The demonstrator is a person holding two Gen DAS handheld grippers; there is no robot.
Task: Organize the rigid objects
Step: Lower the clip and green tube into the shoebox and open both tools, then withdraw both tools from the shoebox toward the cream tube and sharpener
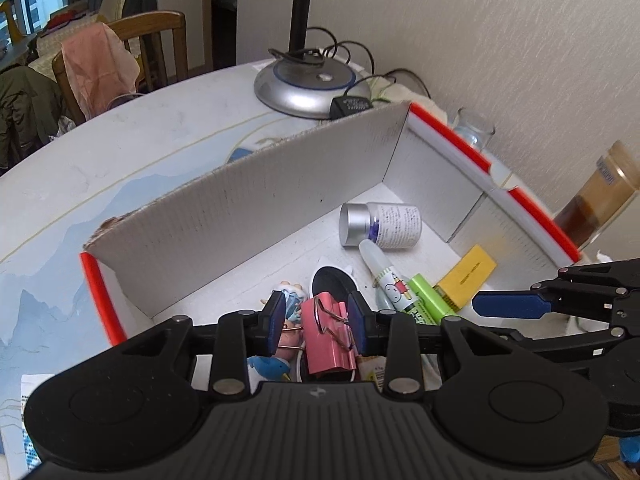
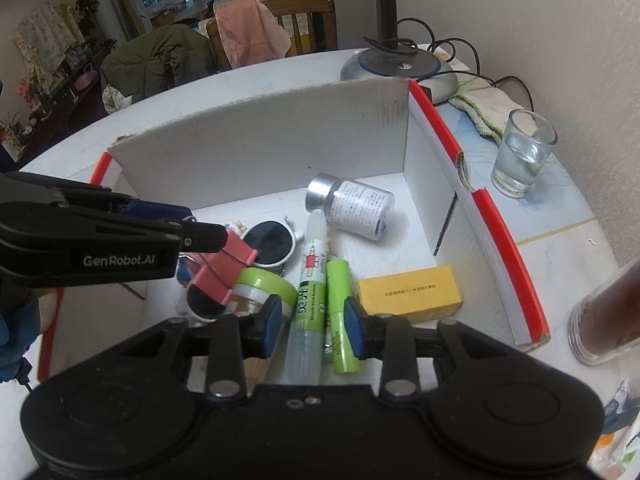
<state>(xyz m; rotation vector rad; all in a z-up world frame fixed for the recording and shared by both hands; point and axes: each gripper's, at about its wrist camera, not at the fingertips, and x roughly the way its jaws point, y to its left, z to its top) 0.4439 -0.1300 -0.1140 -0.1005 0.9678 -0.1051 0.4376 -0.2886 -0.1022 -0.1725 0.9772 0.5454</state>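
My right gripper [image 2: 312, 322] open over glue bottle [image 2: 310, 304] and green tube [image 2: 340, 312], left gripper [image 2: 208, 238] clamping pink binder clip [image 2: 224, 272], inside white cardboard box [image 2: 260, 136].

- A silver lamp base [image 1: 306, 86] with a black stem stands on the desk [image 1: 120, 152] at the upper centre, a black cable coiled on top of it.
- A small black power adapter [image 1: 349, 105] lies against the lamp base's right edge.
- A clear drinking glass [image 2: 522, 152] holding water stands at the right of the frame.
- A crumpled pale cloth [image 2: 482, 106] lies between the lamp base and the glass.
- A tall jar [image 1: 596, 196] of brown contents stands at the far right.
- A wooden chair [image 2: 296, 20], upper centre, has a pink cloth [image 2: 248, 34] draped over its back.
- A dark green jacket [image 2: 160, 64] is heaped at the upper left.
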